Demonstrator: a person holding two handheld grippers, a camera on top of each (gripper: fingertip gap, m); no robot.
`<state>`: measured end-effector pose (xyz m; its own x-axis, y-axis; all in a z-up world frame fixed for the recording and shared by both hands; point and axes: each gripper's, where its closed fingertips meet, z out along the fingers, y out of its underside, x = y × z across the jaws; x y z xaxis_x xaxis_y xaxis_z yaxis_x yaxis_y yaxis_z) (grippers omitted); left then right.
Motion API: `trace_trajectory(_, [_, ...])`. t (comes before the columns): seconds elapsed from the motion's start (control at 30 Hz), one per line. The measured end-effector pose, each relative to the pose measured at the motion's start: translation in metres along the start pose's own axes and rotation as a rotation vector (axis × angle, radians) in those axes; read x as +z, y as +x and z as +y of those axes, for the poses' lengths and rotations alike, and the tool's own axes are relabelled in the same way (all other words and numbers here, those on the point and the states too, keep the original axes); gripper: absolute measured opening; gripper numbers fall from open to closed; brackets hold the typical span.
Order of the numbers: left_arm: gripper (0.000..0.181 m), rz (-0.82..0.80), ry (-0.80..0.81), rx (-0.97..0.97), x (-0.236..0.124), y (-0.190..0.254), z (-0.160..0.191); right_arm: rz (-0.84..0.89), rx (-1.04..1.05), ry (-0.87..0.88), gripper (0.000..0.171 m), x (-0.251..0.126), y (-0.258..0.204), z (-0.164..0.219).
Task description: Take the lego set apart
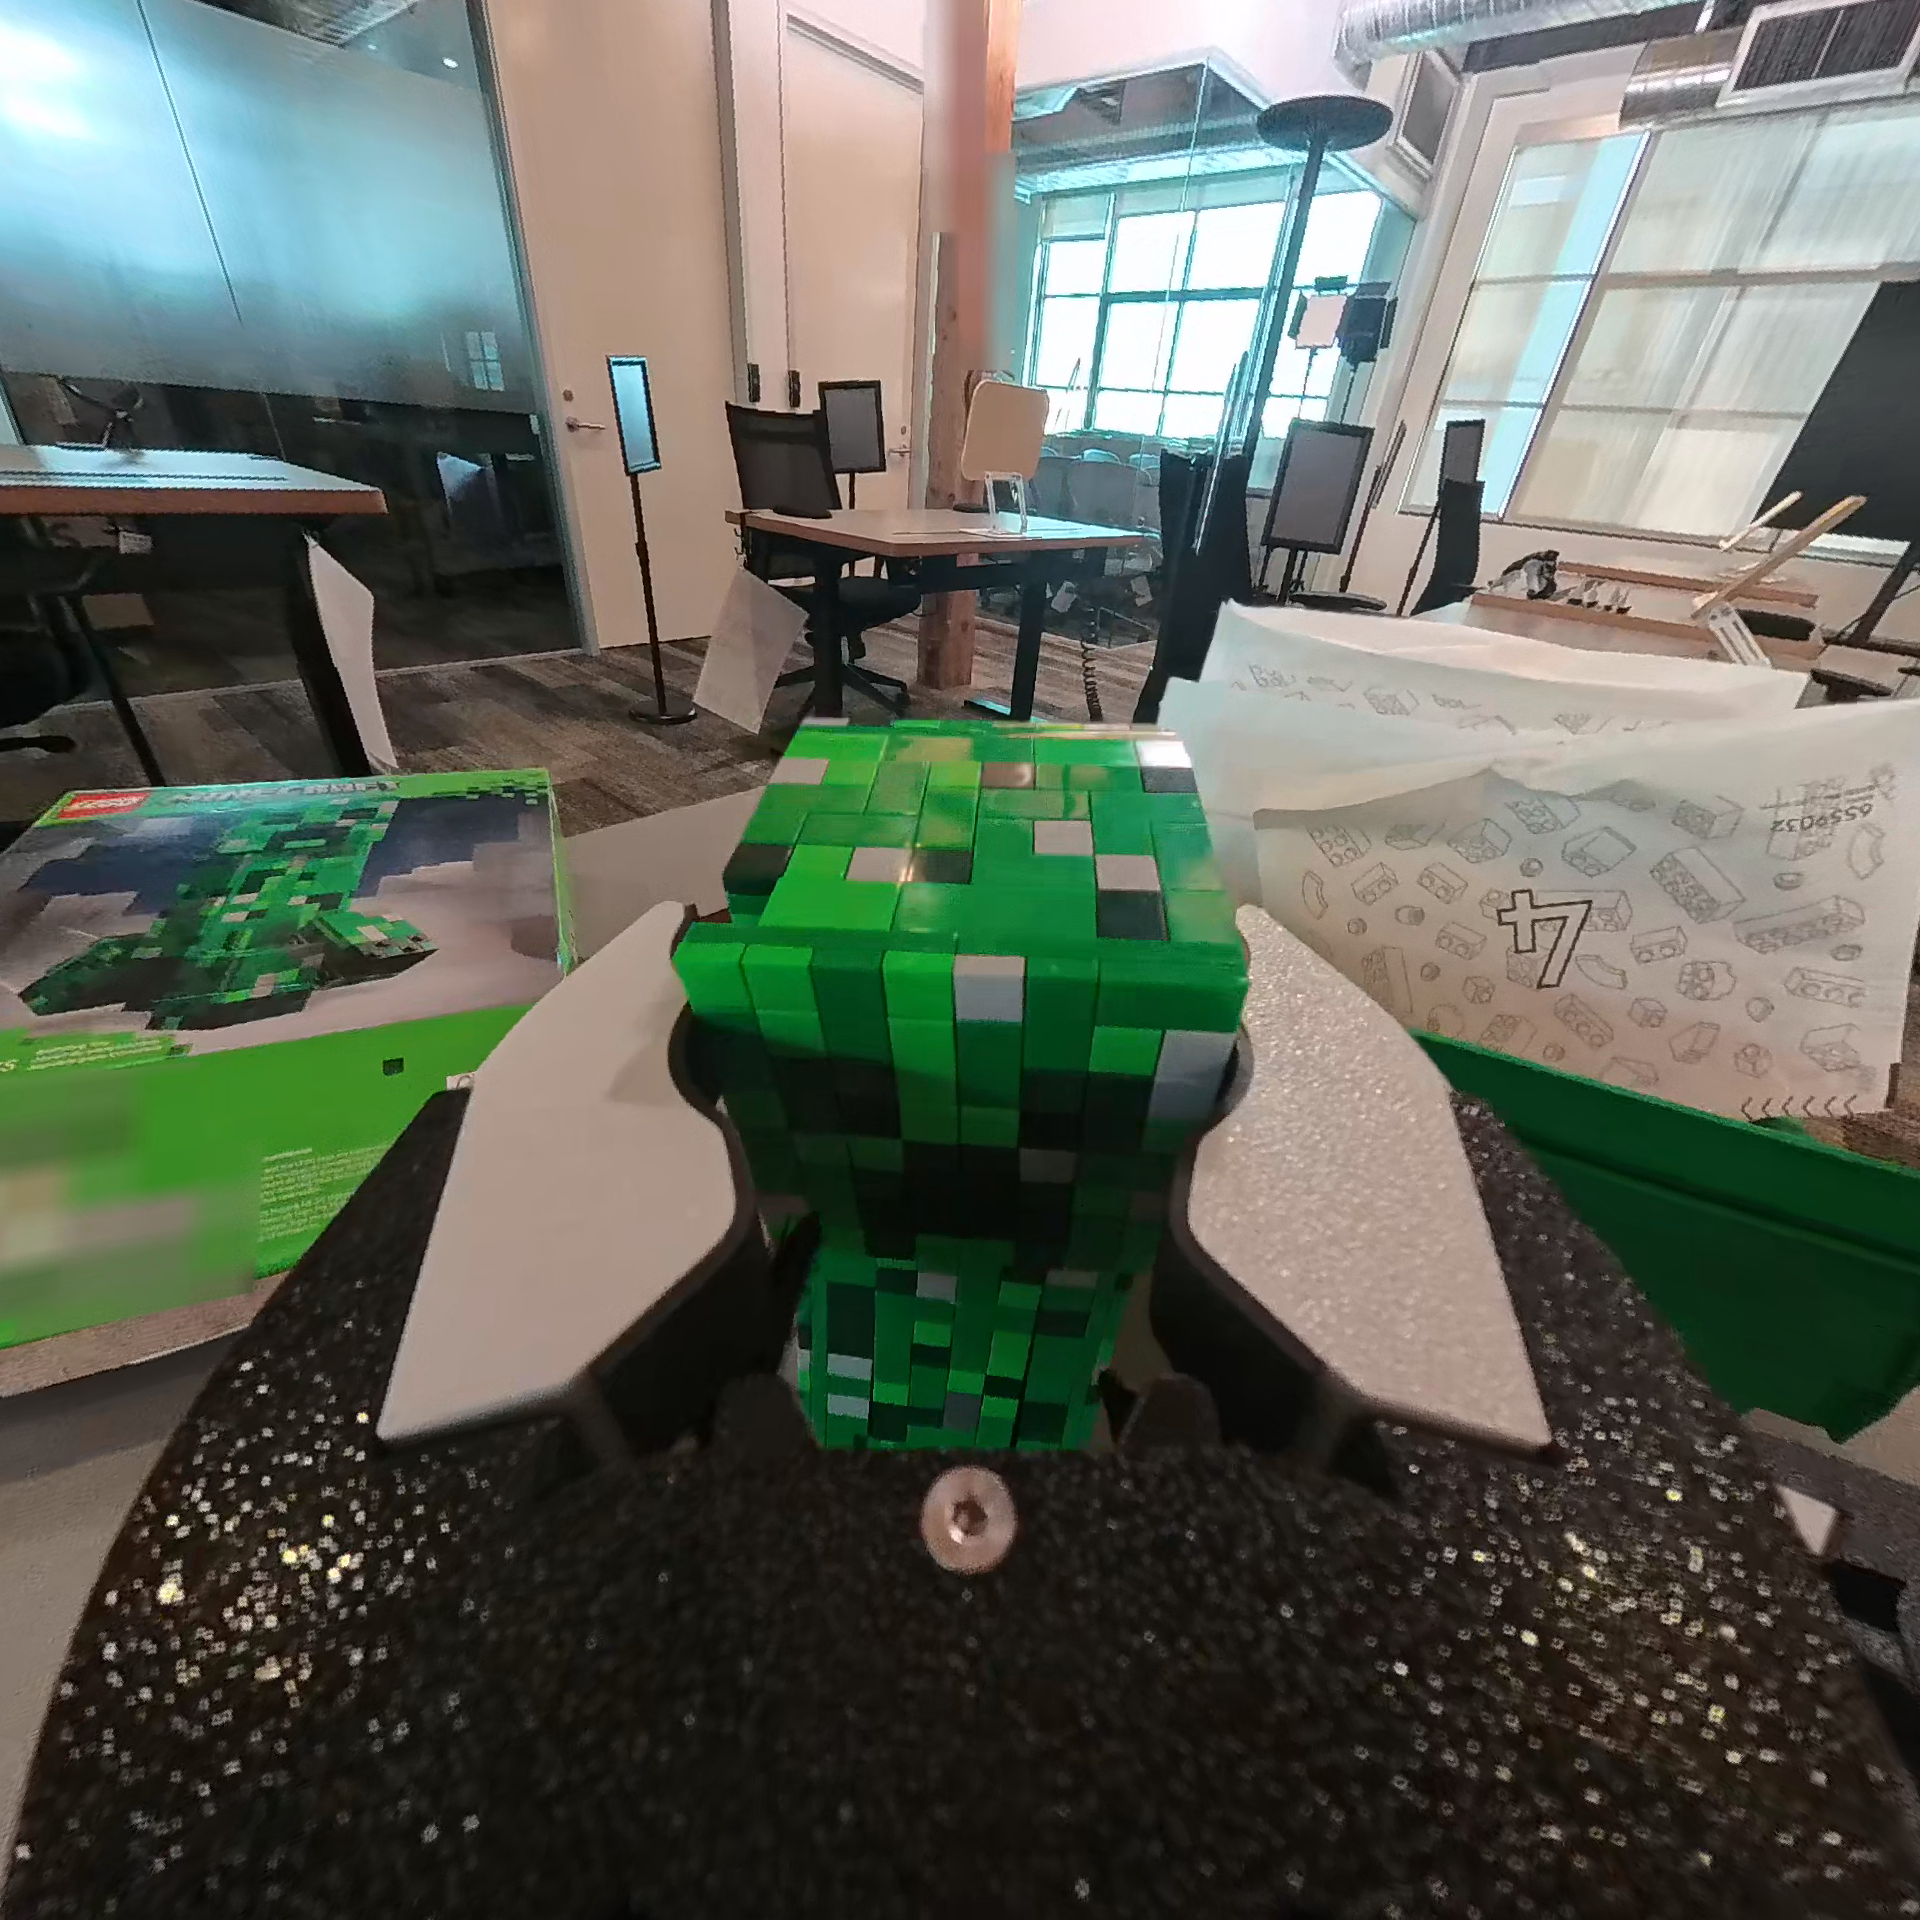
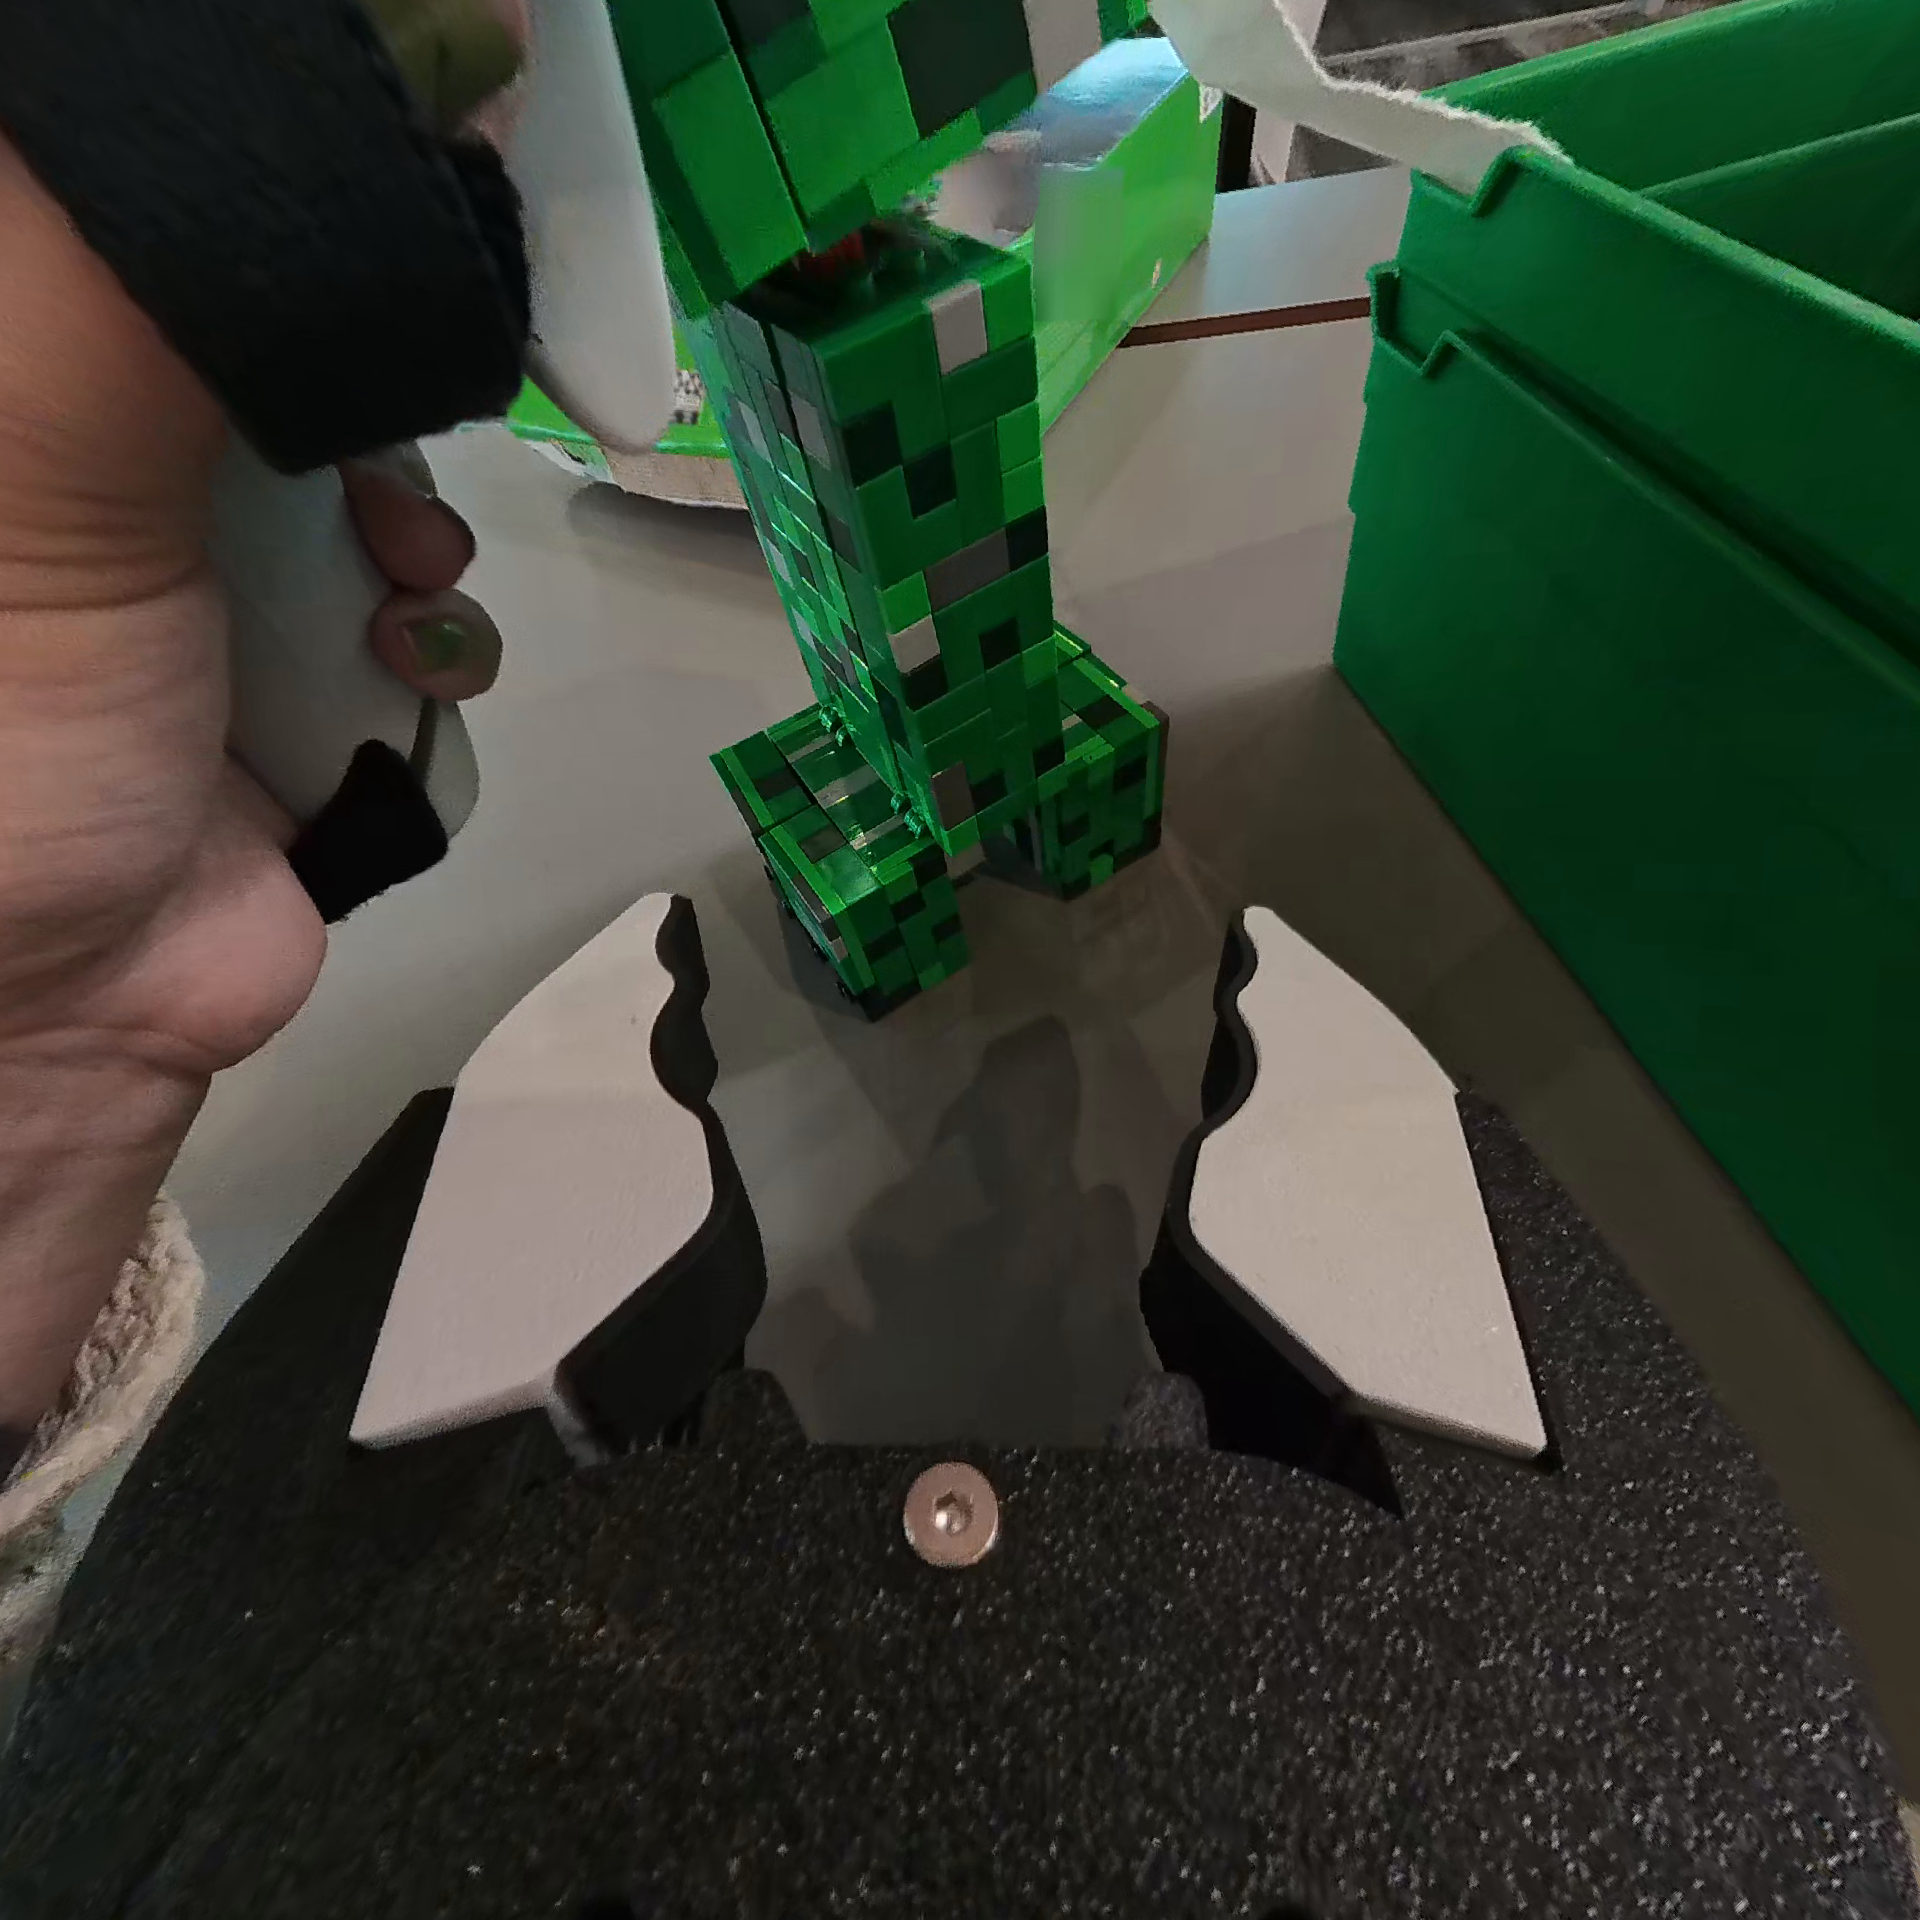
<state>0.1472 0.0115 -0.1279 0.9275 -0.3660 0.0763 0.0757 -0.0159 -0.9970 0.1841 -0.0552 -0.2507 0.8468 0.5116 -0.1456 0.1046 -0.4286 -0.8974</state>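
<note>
A green pixel-patterned lego figure [image 2: 914,582] stands upright on the grey table on blocky feet [image 2: 862,894]. Its cube head [image 1: 966,935] fills the left wrist view, and my left gripper [image 1: 961,997] is shut on the head's two sides. In the right wrist view the head [image 2: 769,114] sits tilted on the neck, with a bit of red showing in the gap. The left gripper's white finger [image 2: 592,260] and the hand holding it show at upper left. My right gripper [image 2: 961,914] is open and empty, low over the table just in front of the feet.
A green plastic bin [image 2: 1662,540] stands close on the right, also seen in the left wrist view [image 1: 1683,1226]. White paper bags [image 1: 1558,914] lie in it. The set's green box [image 1: 260,987] lies on the table to the left. Office desks and chairs stand beyond. Spacing between my two grippers at the tips: around 15 centimetres.
</note>
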Motion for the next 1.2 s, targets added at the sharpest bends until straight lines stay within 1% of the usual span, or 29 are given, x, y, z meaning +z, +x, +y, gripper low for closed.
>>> trace_trajectory(0.03, [0.091, 0.0, 0.004, -0.001, 0.0, 0.0, -0.001, -0.001, 0.0, -0.001, 0.093, 0.0, 0.0, 0.0])
trace_trajectory(0.37, [0.092, 0.012, 0.02, -0.003, -0.001, -0.002, -0.008, -0.009, -0.002, -0.006, 0.093, 0.001, -0.002, 0.001])
trace_trajectory(0.67, [0.092, 0.035, 0.061, -0.01, -0.001, -0.007, -0.022, -0.011, -0.003, -0.008, 0.093, 0.002, -0.002, 0.002])
trace_trajectory(0.8, [0.091, 0.037, 0.091, -0.001, -0.006, -0.008, -0.035, -0.009, -0.003, -0.006, 0.093, 0.003, -0.002, 0.002])
trace_trajectory(1.03, [0.092, 0.002, 0.135, 0.061, -0.026, -0.023, -0.065, -0.007, -0.023, -0.008, 0.093, 0.004, -0.004, 0.003])
trace_trajectory(1.13, [0.092, -0.045, 0.132, 0.105, -0.042, -0.043, -0.067, -0.005, -0.038, -0.008, 0.093, 0.004, -0.006, 0.003])
trace_trajectory(1.2, [0.092, -0.085, 0.114, 0.126, -0.055, -0.063, -0.062, -0.003, -0.048, -0.005, 0.093, 0.003, -0.008, 0.002])
